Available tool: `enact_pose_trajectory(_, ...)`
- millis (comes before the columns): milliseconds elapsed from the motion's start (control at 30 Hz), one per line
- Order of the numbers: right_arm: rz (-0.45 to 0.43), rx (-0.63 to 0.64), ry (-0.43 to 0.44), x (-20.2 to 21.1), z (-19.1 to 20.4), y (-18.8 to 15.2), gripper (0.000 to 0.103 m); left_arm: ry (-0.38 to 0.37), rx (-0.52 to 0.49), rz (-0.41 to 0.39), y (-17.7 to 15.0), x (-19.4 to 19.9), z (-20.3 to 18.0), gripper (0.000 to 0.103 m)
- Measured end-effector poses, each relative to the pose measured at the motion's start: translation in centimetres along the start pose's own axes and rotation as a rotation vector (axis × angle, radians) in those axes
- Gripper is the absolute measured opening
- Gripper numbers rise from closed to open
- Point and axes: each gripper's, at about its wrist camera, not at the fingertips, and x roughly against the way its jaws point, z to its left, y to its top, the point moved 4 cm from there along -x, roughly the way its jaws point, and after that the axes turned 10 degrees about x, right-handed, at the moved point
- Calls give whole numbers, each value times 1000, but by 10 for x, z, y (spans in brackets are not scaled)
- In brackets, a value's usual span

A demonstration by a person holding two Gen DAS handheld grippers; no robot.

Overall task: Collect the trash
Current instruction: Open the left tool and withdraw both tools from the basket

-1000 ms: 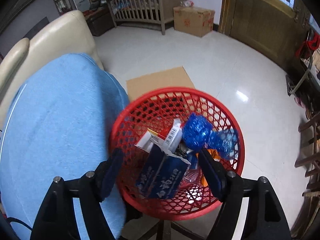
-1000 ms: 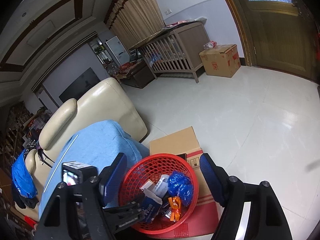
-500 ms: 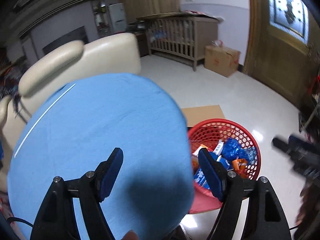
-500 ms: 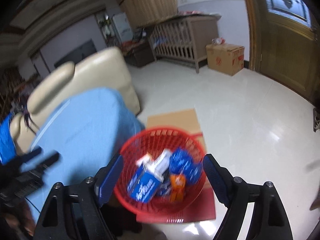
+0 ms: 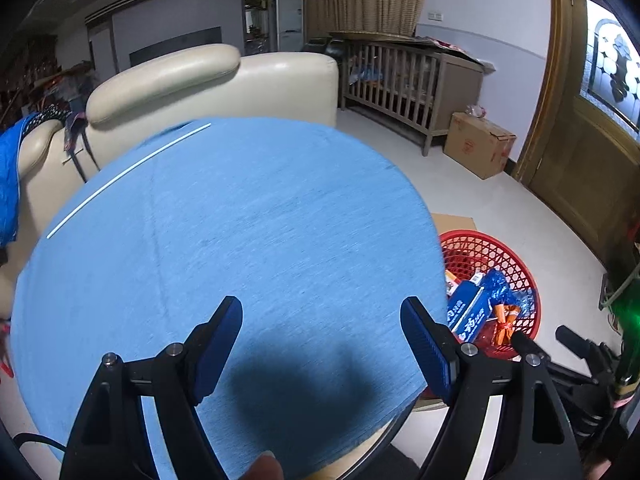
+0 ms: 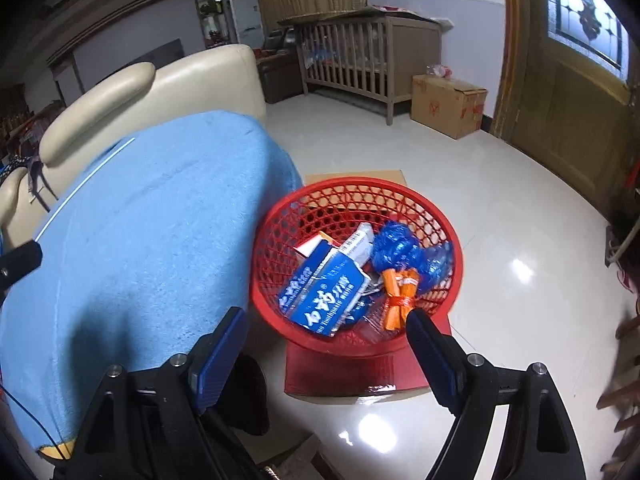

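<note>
The left tool has swung from over the red basket to above the blue-covered bench, jaws opening, empty. The right tool hangs open, empty, near the basket; beyond, inside it, lies the trash.

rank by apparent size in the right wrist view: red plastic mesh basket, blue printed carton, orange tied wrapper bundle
1. Red plastic mesh basket
2. Blue printed carton, lying inside it
3. Orange tied wrapper bundle, beside the carton, clearly smallest
</note>
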Motion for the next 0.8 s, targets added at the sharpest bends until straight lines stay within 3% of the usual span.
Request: enact_pose_trajectory(800, -11, 2, 17, 1, 4, 11, 84, -6, 32, 22, -6, -6, 4, 82)
